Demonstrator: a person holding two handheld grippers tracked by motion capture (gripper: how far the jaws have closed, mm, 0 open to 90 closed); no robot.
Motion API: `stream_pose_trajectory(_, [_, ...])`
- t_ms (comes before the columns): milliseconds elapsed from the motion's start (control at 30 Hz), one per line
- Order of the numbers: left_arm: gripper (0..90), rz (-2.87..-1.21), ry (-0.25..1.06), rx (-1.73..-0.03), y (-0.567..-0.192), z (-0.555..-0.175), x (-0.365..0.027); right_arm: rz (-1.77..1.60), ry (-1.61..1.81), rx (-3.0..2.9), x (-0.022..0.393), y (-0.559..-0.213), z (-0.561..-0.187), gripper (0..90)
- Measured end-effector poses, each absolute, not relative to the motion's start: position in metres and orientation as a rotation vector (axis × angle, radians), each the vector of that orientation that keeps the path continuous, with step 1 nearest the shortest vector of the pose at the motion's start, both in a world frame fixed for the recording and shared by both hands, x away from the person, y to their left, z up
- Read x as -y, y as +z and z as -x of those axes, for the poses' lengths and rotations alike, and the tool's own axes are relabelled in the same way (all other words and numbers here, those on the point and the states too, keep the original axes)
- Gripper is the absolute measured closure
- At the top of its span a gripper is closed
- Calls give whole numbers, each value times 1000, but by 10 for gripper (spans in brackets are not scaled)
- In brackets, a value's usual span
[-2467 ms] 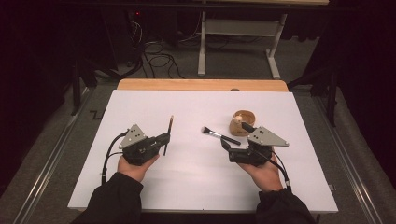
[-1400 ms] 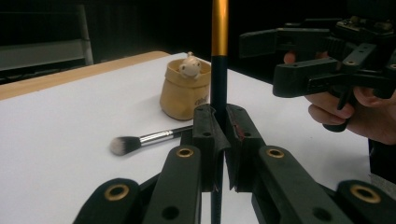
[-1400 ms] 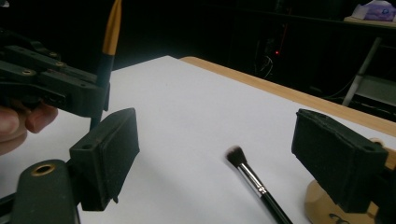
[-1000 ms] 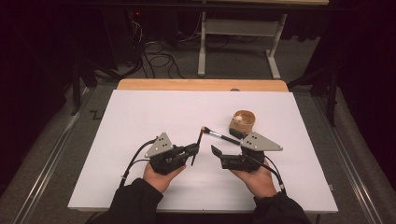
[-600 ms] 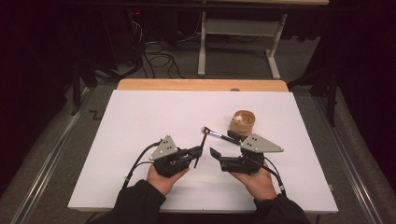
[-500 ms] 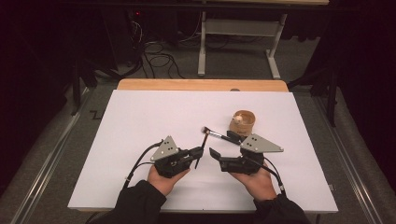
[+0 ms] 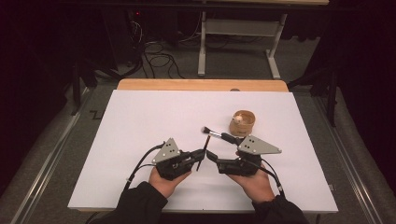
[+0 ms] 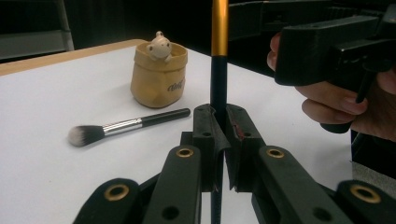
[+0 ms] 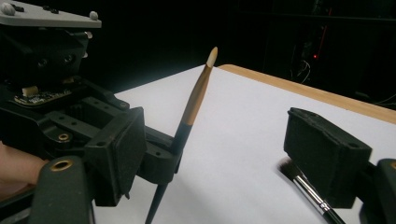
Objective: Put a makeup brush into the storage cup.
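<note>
My left gripper is shut on a thin brush with a black handle, a gold band and a pale tip, held upright. My right gripper faces it from the right, open. Its jaws have just been closing and stand on either side of the thin brush without touching it. A fluffy makeup brush with a silver ferrule lies flat on the white tabletop just beyond the grippers.
A small tan cup with a little figure peeking from it stands behind the makeup brush, right of centre. The table's wooden far edge borders a dark floor with cables and a metal frame.
My left gripper has carried the thin brush from the table's left side to the middle, up against the right gripper. The right gripper shifted slightly toward it. The makeup brush and the cup stayed put.
</note>
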State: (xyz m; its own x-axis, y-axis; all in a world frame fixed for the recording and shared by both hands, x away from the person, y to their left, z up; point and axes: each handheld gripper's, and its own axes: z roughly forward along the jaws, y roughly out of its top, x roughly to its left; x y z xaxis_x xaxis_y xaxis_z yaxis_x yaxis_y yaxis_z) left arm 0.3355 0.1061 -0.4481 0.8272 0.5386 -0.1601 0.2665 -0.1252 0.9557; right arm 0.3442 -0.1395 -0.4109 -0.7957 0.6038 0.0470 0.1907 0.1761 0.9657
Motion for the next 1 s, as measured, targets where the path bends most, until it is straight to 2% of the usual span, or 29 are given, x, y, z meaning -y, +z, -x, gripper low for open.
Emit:
stream_pose_trajectory(233, [835, -1716, 249, -621, -449, -334, -104, -779, 1681, -2115, 138, -412, -344, 321])
stream_pose_trajectory(467, [835, -1710, 242, -617, -449, -333, -102, -761, 1711, -2123, 136, -414, -342, 487])
stream_pose_trajectory(700, [835, -1711, 240, -614, -449, -332, -101, -772, 1743, -2127, 135, -415, -342, 612])
stream_pose_trajectory(1000, [835, -1710, 242, -612, -449, -331, -100, -811, 1799, -2142, 136, -418, -344, 705])
